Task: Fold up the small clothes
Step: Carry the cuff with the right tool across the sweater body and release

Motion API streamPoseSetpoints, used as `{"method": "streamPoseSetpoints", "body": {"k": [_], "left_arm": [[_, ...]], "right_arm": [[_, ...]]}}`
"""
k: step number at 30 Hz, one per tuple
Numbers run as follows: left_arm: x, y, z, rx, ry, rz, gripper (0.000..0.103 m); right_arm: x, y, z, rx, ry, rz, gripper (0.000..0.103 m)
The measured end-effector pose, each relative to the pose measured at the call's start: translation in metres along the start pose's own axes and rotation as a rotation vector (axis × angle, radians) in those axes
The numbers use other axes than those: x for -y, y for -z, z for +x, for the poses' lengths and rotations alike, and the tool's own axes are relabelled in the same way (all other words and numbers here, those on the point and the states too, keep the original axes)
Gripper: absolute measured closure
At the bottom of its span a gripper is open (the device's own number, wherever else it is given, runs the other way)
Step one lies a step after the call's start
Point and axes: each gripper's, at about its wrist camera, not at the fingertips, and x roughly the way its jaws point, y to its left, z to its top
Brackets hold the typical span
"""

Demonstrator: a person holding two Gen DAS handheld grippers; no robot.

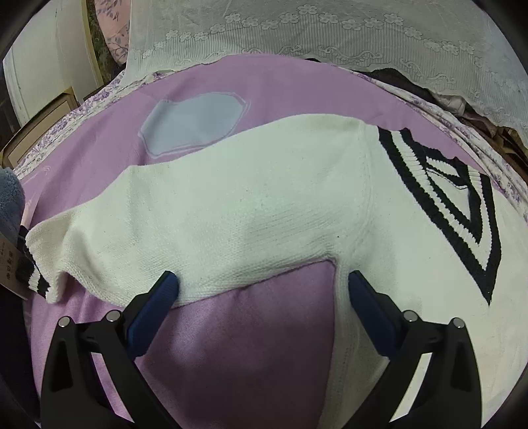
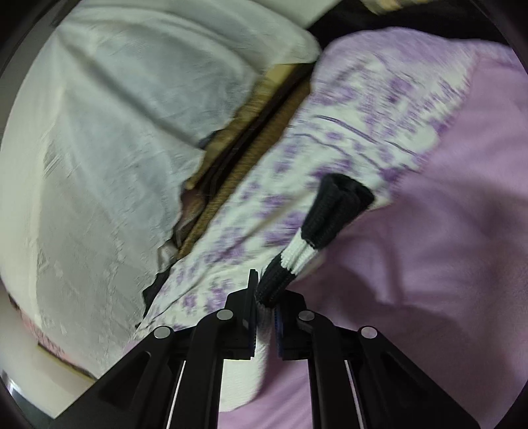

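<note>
The white knit sweater [image 1: 250, 204] lies spread on the purple blanket [image 1: 237, 346]; it looks soft, limp and light, best gripped at seams or ribbing. The left tool [image 1: 262, 283] gapes wide at its underarm. The right tool [image 2: 264, 310] pinches the striped cuff [image 2: 316, 237].

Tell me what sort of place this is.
Probably a bedroom at home: the white sweater lies on a pink blanket over a purple floral sheet, with lace-trimmed white fabric behind, likely bedding.
</note>
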Motion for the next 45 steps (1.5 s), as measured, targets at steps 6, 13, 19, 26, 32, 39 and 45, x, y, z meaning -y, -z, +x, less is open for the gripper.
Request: {"method": "streamPoseSetpoints", "body": {"k": [6, 13, 19, 26, 32, 39, 45], "left_arm": [[-0.008, -0.003, -0.016, 0.016, 0.021, -0.018, 0.004], [-0.017, -0.009, -0.040, 0.092, -0.042, -0.018, 0.004], [-0.033, -0.013, -0.058, 0.127, -0.044, -0.057, 0.004], [-0.050, -0.016, -0.072, 0.144, -0.017, -0.111, 0.004], [-0.055, -0.016, -0.079, 0.151, -0.001, -0.118, 0.004], [-0.054, -0.016, -0.086, 0.164, 0.014, -0.115, 0.004], [-0.057, -0.016, -0.086, 0.157, 0.020, -0.120, 0.004]], "right_arm": [[-0.054, 0.005, -0.001, -0.029, -0.013, -0.096, 0.094], [-0.108, 0.023, 0.002, -0.062, -0.042, -0.177, 0.094], [-0.150, 0.044, 0.011, -0.095, -0.067, -0.236, 0.094], [-0.197, 0.076, 0.022, -0.144, -0.106, -0.305, 0.094], [-0.241, 0.108, 0.031, -0.194, -0.157, -0.359, 0.094], [-0.289, 0.158, 0.046, -0.274, -0.226, -0.423, 0.094], [-0.315, 0.216, 0.064, -0.367, -0.246, -0.507, 0.094]]}}
